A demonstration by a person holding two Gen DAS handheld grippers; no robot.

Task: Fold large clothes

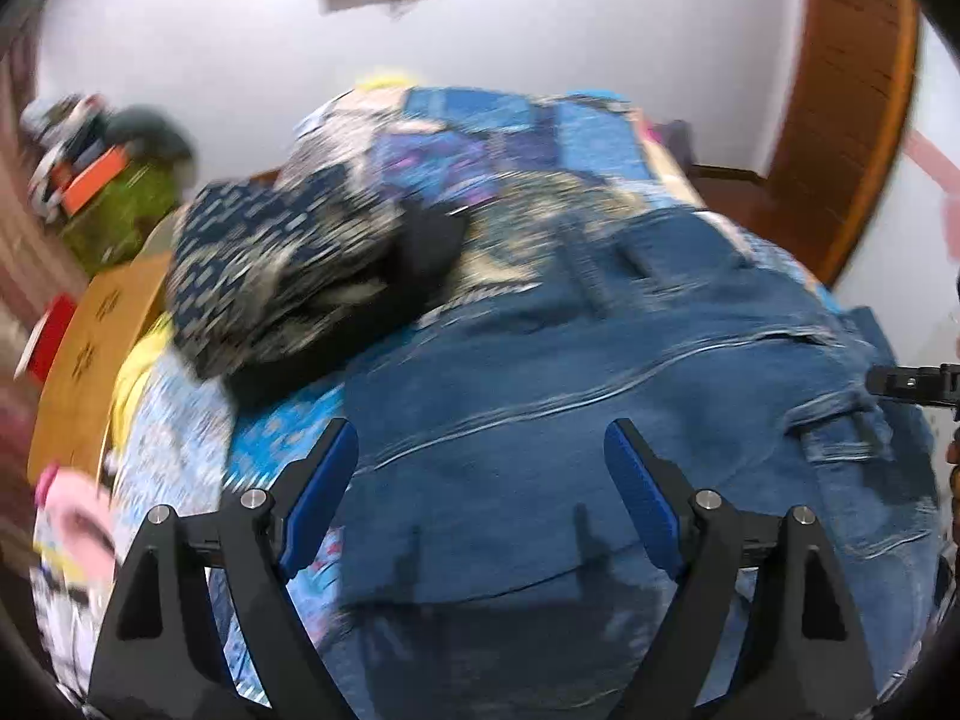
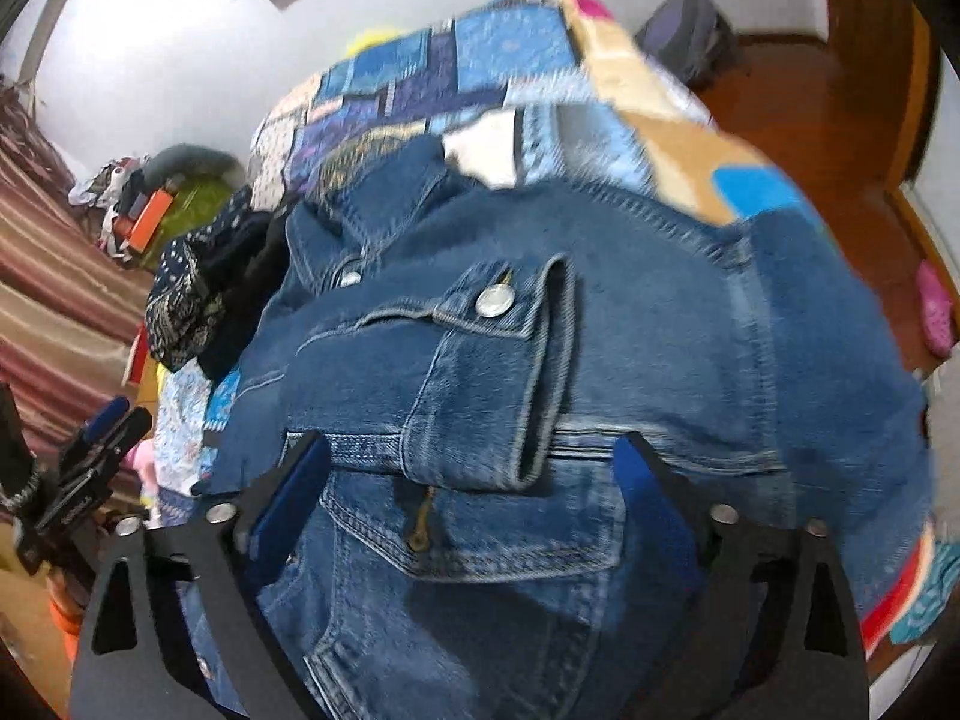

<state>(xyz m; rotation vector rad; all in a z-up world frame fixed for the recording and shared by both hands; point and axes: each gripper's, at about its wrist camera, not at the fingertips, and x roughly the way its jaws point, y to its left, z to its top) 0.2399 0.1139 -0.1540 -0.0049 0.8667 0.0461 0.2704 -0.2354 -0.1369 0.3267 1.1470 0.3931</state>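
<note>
A blue denim jacket lies spread on a patchwork-covered bed. My left gripper is open and empty, hovering just above the jacket's plain panel. In the right wrist view the jacket shows a sleeve cuff with a metal button folded across a chest pocket. My right gripper is open above that cuff, holding nothing. The right gripper's tip also shows at the right edge of the left wrist view; the left gripper also shows at the lower left of the right wrist view.
A dark patterned garment pile lies on the bed beside the jacket, also seen in the right wrist view. A cluttered green pile with an orange box sits far left. A wooden door frame stands at the right.
</note>
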